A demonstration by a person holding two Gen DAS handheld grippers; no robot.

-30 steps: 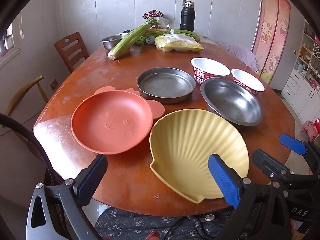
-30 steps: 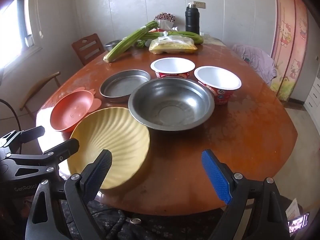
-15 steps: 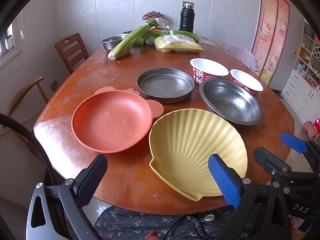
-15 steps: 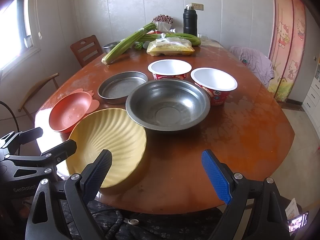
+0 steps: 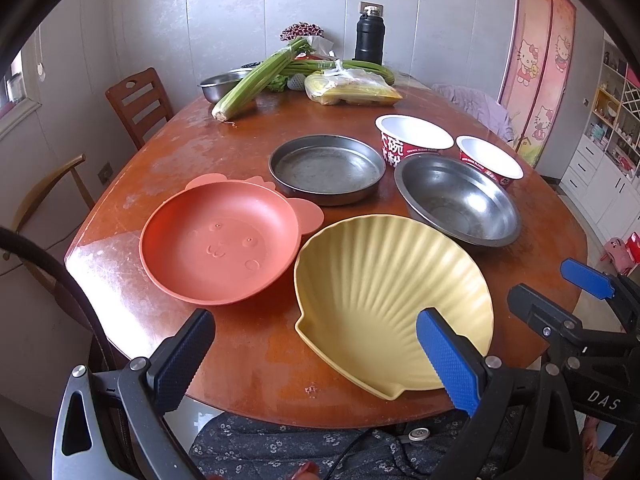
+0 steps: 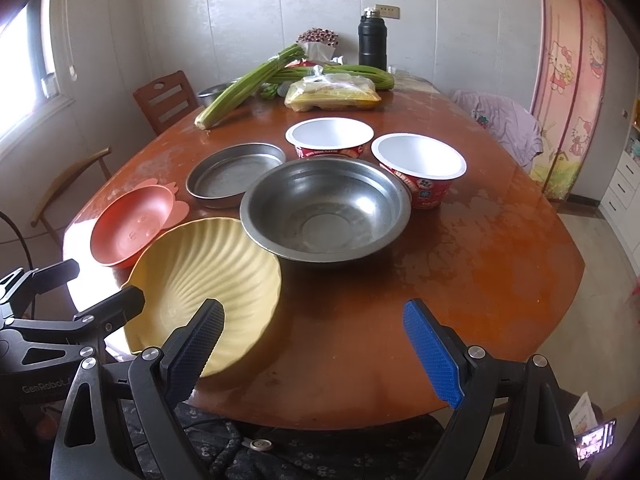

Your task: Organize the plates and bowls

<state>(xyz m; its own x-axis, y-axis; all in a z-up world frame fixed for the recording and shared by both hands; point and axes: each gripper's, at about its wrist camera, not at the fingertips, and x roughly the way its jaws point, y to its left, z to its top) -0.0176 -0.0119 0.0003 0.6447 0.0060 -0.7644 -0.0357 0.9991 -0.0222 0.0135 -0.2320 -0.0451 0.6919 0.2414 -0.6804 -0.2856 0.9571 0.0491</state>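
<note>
On the wooden table (image 5: 256, 344) nothing has shifted since a second ago: yellow shell plate (image 5: 394, 300) nearest, orange plate (image 5: 220, 246) left of it, steel bowl (image 6: 326, 210) behind. Left gripper (image 5: 316, 354) and right gripper (image 6: 316, 346) still hover empty, fingers apart.

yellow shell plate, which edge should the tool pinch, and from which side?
Judging by its pose, take the yellow shell plate by its near hinge-end rim, coming from the table's near edge. That rim curls up, overhangs the wooden table slightly and faces the open left tool. The steel basin crowds its far rim.
</note>
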